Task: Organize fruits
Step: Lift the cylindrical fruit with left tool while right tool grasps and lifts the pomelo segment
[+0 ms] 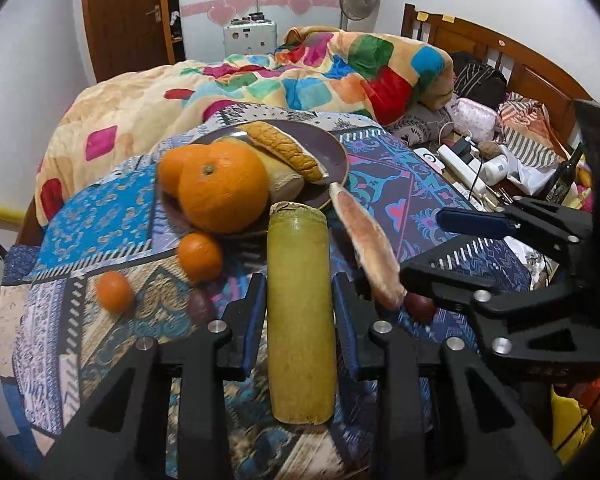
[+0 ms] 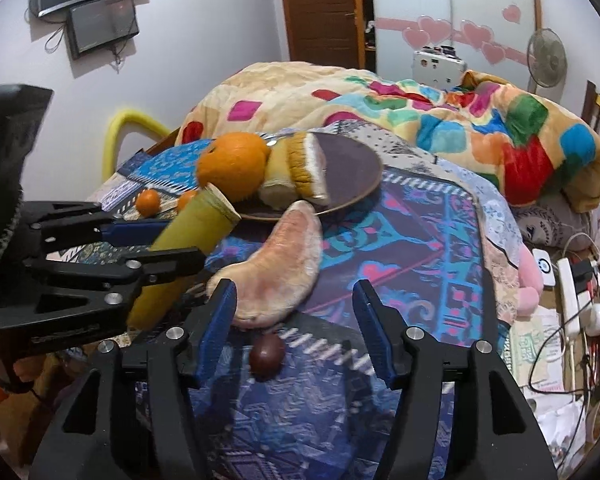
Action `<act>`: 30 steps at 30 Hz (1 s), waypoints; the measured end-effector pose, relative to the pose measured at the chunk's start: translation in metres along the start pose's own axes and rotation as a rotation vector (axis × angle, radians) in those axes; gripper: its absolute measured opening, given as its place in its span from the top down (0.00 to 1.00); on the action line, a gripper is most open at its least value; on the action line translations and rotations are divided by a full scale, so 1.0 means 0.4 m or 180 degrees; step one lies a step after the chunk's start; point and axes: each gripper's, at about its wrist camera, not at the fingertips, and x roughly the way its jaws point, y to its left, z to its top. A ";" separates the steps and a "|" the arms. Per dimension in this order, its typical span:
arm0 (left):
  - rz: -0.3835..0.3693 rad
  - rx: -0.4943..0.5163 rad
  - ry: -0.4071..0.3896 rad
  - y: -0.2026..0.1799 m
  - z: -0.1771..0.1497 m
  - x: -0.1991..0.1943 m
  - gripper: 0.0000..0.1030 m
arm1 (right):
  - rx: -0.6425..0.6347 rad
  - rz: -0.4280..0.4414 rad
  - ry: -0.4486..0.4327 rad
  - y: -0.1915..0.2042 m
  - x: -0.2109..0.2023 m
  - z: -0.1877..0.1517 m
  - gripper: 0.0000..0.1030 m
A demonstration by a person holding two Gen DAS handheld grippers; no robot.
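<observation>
My left gripper (image 1: 300,286) is shut on a yellow-green stalk piece (image 1: 300,360) that points at the purple plate (image 1: 334,152). On the plate lie a big orange (image 1: 224,188) and thick pomelo peel (image 1: 288,148). Two small oranges (image 1: 200,256) and a dark round fruit (image 1: 199,306) sit on the patterned cloth to the left. In the right wrist view my right gripper (image 2: 296,320) stands open. A pink pomelo segment (image 2: 278,272) lies by its left finger (image 2: 220,312), and a dark red fruit (image 2: 266,356) lies on the cloth between the fingers.
A colourful quilt (image 1: 300,76) is heaped behind the plate. At the right are a power strip (image 2: 568,292), cables, a dark bottle (image 1: 564,176) and the wooden headboard (image 1: 500,52). A yellow chair back (image 2: 120,136) stands at the left.
</observation>
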 end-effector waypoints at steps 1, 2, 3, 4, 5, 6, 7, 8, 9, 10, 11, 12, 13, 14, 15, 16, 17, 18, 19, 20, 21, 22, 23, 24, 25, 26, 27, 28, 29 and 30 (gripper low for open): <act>0.0000 -0.0026 -0.0023 0.009 -0.003 -0.010 0.68 | -0.0015 0.0001 0.0020 0.008 0.009 0.001 0.45; -0.0001 -0.0057 -0.0046 0.019 -0.006 -0.019 0.68 | -0.0020 0.0003 0.0036 0.011 0.015 0.003 0.45; 0.0000 -0.0080 -0.0062 0.026 -0.007 -0.025 0.68 | -0.0018 0.0006 0.0047 0.011 0.020 0.005 0.45; 0.0008 -0.0111 -0.0093 0.038 -0.010 -0.035 0.68 | -0.0011 0.0015 0.0065 0.012 0.026 0.008 0.45; 0.0013 -0.0128 -0.0114 0.046 -0.012 -0.042 0.68 | 0.0001 0.0032 0.0086 0.013 0.035 0.013 0.45; 0.0015 -0.0137 -0.0128 0.050 -0.013 -0.047 0.68 | 0.0006 0.0042 0.0098 0.013 0.039 0.017 0.45; 0.0019 -0.0148 -0.0143 0.056 -0.014 -0.052 0.68 | 0.0011 0.0042 0.0112 0.013 0.044 0.022 0.45; 0.0017 -0.0156 -0.0156 0.062 -0.015 -0.056 0.68 | 0.0026 0.0035 0.0117 0.012 0.048 0.028 0.45; 0.0013 -0.0160 -0.0163 0.065 -0.017 -0.059 0.68 | 0.0049 0.0049 0.0109 0.012 0.050 0.034 0.45; 0.0007 -0.0165 -0.0175 0.069 -0.018 -0.060 0.68 | 0.0074 0.0067 0.0103 0.010 0.054 0.041 0.45; -0.0002 -0.0168 -0.0182 0.071 -0.019 -0.061 0.68 | 0.0107 0.0075 0.0102 0.005 0.060 0.050 0.45; -0.0010 -0.0172 -0.0185 0.072 -0.018 -0.060 0.68 | 0.0120 0.0066 0.0107 0.006 0.066 0.055 0.45; -0.0022 -0.0181 -0.0191 0.075 -0.019 -0.060 0.68 | 0.0139 0.0040 0.0127 0.003 0.078 0.062 0.45; -0.0034 -0.0186 -0.0198 0.077 -0.019 -0.060 0.68 | 0.0160 0.0025 0.0164 -0.001 0.091 0.067 0.45; -0.0039 -0.0187 -0.0203 0.078 -0.021 -0.062 0.68 | 0.0181 0.0034 0.0208 -0.002 0.103 0.070 0.45; -0.0046 -0.0186 -0.0211 0.080 -0.021 -0.061 0.68 | 0.0212 0.0051 0.0264 -0.005 0.118 0.070 0.45; -0.0053 -0.0180 -0.0215 0.080 -0.022 -0.062 0.68 | 0.0233 0.0070 0.0318 -0.007 0.133 0.068 0.45; -0.0055 -0.0173 -0.0220 0.080 -0.023 -0.061 0.68 | 0.0244 0.0095 0.0341 -0.005 0.140 0.069 0.45; -0.0054 -0.0164 -0.0226 0.080 -0.023 -0.062 0.68 | 0.0255 0.0110 0.0378 -0.004 0.148 0.067 0.45; -0.0051 -0.0153 -0.0231 0.078 -0.022 -0.062 0.68 | 0.0259 0.0111 0.0414 -0.003 0.155 0.066 0.45; -0.0042 -0.0142 -0.0242 0.077 -0.022 -0.062 0.68 | 0.0260 0.0121 0.0420 0.000 0.158 0.065 0.49; -0.0037 -0.0138 -0.0250 0.075 -0.021 -0.064 0.68 | 0.0257 0.0148 0.0432 0.003 0.161 0.063 0.51; -0.0040 -0.0141 -0.0253 0.076 -0.020 -0.064 0.68 | 0.0256 0.0134 0.0429 0.006 0.161 0.064 0.53; -0.0047 -0.0150 -0.0253 0.078 -0.019 -0.064 0.68 | 0.0252 0.0121 0.0412 0.007 0.158 0.065 0.60; -0.0053 -0.0160 -0.0254 0.079 -0.017 -0.064 0.68 | 0.0241 0.0098 0.0388 0.009 0.154 0.066 0.62; -0.0052 -0.0169 -0.0258 0.080 -0.015 -0.065 0.68 | 0.0252 0.0100 0.0369 0.007 0.147 0.069 0.67; -0.0050 -0.0175 -0.0264 0.082 -0.012 -0.065 0.68 | 0.0267 0.0108 0.0351 0.005 0.142 0.072 0.72; -0.0047 -0.0178 -0.0273 0.083 -0.010 -0.067 0.68 | 0.0292 0.0130 0.0311 0.001 0.131 0.074 0.74; -0.0044 -0.0181 -0.0287 0.083 -0.008 -0.070 0.68 | 0.0303 0.0152 0.0293 0.000 0.127 0.075 0.75; -0.0043 -0.0184 -0.0300 0.083 -0.005 -0.073 0.68 | 0.0307 0.0170 0.0267 -0.001 0.121 0.077 0.76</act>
